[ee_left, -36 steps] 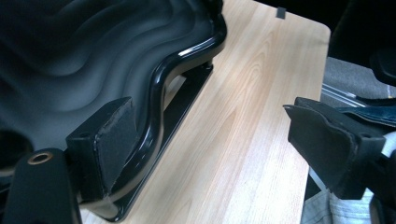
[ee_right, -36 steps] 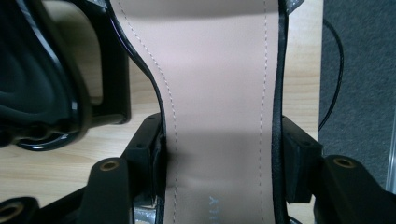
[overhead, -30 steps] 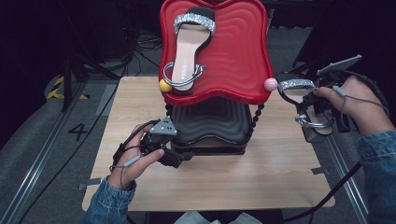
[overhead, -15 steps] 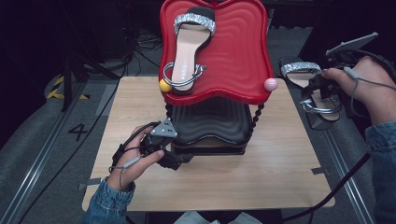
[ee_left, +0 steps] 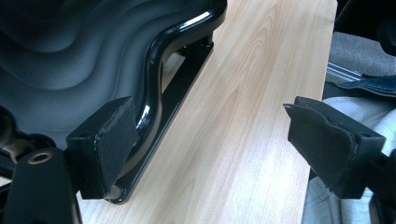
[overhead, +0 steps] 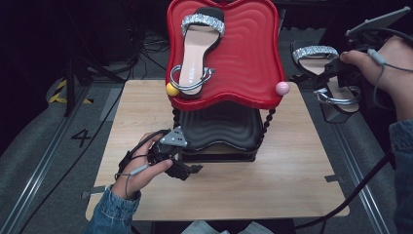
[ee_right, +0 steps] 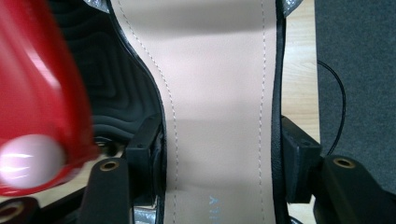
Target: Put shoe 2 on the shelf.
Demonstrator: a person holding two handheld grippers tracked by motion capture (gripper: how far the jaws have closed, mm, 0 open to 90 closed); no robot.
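A sandal with a glittery silver strap (overhead: 197, 53) lies on the red wavy top tray (overhead: 248, 58) of a two-tier rack. A matching sandal (overhead: 319, 66) hangs in the air right of that tray, level with its rim. My right gripper (overhead: 339, 78) is shut on it, and in the right gripper view both pads (ee_right: 149, 154) press on the sides of its beige insole (ee_right: 215, 70). Down at the rack's front left, my left gripper (overhead: 187, 168) stands open on the table. One of its pads (ee_left: 114, 140) rests beside the black lower tray's glossy rim (ee_left: 154, 70).
The wooden table (overhead: 292, 170) carries the rack, whose black lower tray (overhead: 219, 126) sits under the red one. A yellow ball (overhead: 171, 89) and a pink ball (overhead: 282, 88) cap the rack's front corners. Cables and metal rails lie on the floor around the table.
My right gripper has lifted the sandal from beside the table's right edge up to the height of the red tray's rim. The left hand has stayed put.
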